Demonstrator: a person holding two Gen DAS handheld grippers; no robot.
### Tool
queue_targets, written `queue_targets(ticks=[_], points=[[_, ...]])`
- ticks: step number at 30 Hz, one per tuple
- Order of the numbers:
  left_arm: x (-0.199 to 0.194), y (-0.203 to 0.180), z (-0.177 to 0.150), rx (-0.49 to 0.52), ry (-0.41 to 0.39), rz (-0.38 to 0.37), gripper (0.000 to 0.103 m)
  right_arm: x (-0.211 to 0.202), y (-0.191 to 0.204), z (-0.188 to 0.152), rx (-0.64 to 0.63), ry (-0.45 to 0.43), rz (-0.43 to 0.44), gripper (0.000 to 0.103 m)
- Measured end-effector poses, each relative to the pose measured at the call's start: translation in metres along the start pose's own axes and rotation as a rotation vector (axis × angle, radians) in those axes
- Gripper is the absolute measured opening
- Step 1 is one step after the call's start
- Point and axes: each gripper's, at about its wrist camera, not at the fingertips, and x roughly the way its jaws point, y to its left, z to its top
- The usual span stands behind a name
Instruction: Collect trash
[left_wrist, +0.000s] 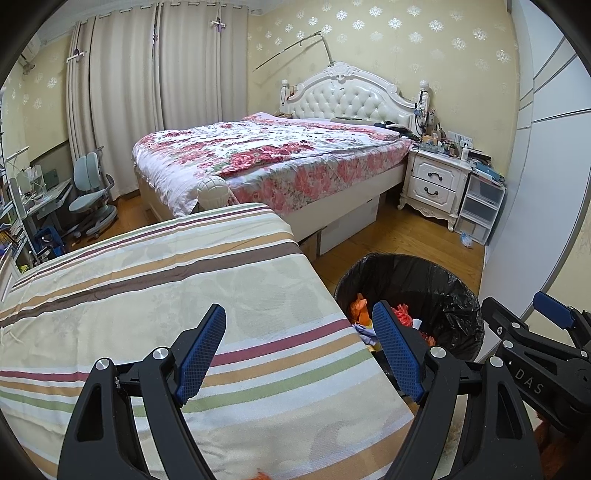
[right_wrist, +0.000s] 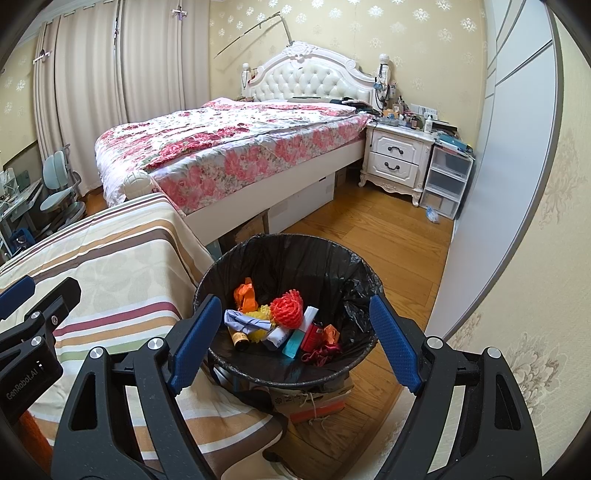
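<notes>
Your left gripper (left_wrist: 299, 352) and right gripper (right_wrist: 290, 347) both hang released, gripping nothing; the trash (right_wrist: 284, 321) lies inside the black-lined bin (right_wrist: 295, 258), right of the striped cloth (left_wrist: 166, 280).

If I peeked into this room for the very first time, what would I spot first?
Probably the black-lined trash bin on the wooden floor in front, with a bright red mesh ball and orange scraps inside. Beside it is a striped cloth, and behind both stands the big bed with a pink flowery quilt.
</notes>
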Motion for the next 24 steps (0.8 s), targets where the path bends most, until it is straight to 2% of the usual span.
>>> queue_targets(ticks=[16, 24], points=[[-0.001, 0.004, 0.002, -0.005, -0.029, 0.016, 0.082, 0.000, 0.005, -0.002, -0.011, 0.003, 0.004, 0.081], [0.009, 0.023, 0.000, -0.031, 0.010, 0.043, 0.083, 0.006, 0.019, -0.001, -0.023, 0.022, 0.023, 0.081]])
